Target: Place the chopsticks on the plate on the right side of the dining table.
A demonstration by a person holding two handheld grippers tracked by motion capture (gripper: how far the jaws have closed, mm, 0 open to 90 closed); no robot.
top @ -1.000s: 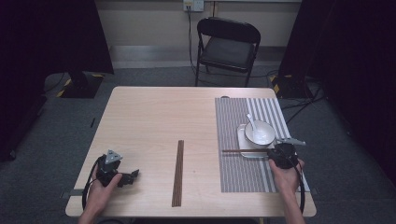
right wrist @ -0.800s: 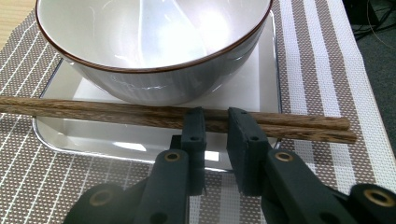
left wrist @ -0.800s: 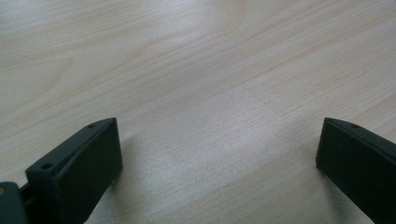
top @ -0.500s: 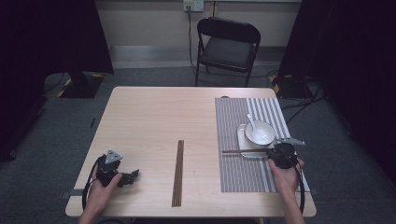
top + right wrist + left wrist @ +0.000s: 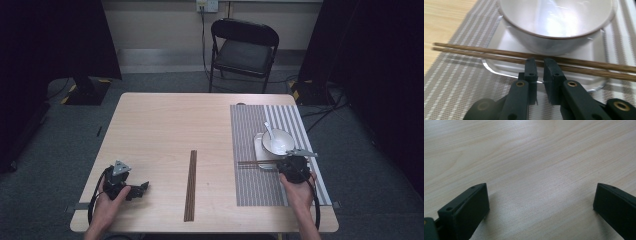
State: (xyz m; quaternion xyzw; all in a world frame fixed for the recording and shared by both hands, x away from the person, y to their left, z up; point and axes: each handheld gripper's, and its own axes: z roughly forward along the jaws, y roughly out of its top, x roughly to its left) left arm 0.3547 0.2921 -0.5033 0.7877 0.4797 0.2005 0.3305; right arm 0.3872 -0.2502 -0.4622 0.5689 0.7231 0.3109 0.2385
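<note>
Fingers of the right gripper (image 5: 539, 65) stand nearly together, a thin slit between them, and they have just been closing; their tips sit at the near side of a pair of chopsticks (image 5: 499, 53) that lies across the front of them. Whether the fingers pinch the sticks or only touch them I cannot tell; the sticks cross just at the tips, not deep between them. That pair runs crosswise to the fingers, its long axis level from one side to the other, resting on the near rim of a white tray (image 5: 499, 37) with a white bowl (image 5: 554, 17) just beyond; a spoon (image 5: 268, 131) rests in the bowl. Tray and bowl sit on a striped mat (image 5: 250, 180). As I judge it, the coming move turns on this: the sticks lie square to the grip, right ahead, so a lift needs them seated further in. Off to the far side of the worktop (image 5: 165, 130), the left gripper (image 5: 140, 188) rests with fingers spread wide and nothing between them. A second pair of chopsticks (image 5: 190, 185) lies just beyond its tips, long axis crosswise to them.
</note>
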